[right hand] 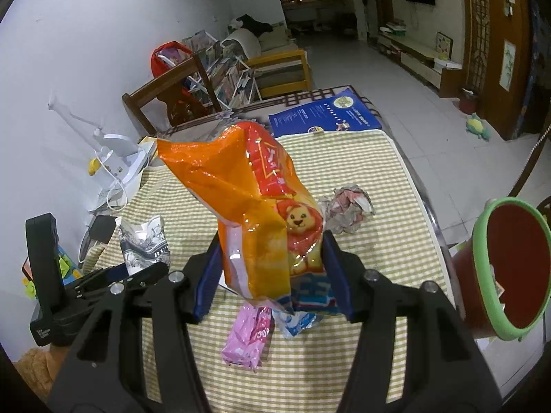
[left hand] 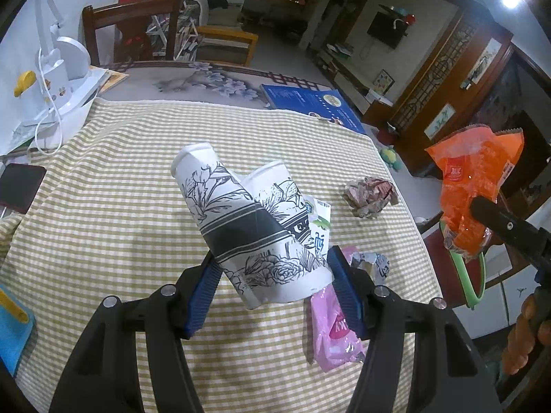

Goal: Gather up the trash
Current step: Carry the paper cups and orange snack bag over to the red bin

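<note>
My left gripper (left hand: 275, 284) is shut on two crushed white paper cups with black flower print (left hand: 237, 213), held above the checked tablecloth (left hand: 103, 206). My right gripper (right hand: 272, 275) is shut on an orange snack bag with a lion picture (right hand: 255, 206), lifted over the table. That bag (left hand: 471, 186) also shows at the right of the left wrist view. A bin with a green rim (right hand: 479, 261) and red inside stands off the table's right edge. Crumpled paper (right hand: 347, 213), a pink wrapper (right hand: 246, 340) and a blue-white wrapper (right hand: 296, 320) lie on the cloth.
A blue book (left hand: 310, 103) lies at the table's far side. A white desk lamp (left hand: 62, 79) and a dark phone (left hand: 19, 186) sit at the left. A wooden chair (left hand: 131, 27) stands behind the table. A person's hand (left hand: 527, 337) holds the right gripper.
</note>
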`<state>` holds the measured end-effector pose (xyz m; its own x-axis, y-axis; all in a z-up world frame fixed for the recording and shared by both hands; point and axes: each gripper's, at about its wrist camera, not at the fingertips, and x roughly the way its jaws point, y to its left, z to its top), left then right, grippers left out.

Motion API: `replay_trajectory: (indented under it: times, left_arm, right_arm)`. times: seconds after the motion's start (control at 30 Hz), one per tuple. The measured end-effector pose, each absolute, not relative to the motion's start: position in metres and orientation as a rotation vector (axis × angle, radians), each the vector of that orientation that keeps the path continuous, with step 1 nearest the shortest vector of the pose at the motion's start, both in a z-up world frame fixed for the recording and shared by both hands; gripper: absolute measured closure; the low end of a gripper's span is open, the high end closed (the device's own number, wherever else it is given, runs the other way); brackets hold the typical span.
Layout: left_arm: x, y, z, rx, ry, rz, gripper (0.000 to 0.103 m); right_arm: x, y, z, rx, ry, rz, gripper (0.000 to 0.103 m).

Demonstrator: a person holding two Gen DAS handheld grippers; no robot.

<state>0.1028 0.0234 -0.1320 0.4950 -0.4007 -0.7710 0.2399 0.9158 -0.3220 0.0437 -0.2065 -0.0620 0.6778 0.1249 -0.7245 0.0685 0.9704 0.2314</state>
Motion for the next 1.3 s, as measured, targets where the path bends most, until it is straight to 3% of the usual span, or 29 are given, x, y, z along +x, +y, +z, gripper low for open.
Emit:
replay_trajectory:
  times: [1.3]
  left_arm:
    - [0.073,-0.096,-0.117,-0.072,0.969,-0.448,0.044]
  right_arm:
    - [0.005,-0.322,-0.079,0.345,0.842,-0.016,0.049]
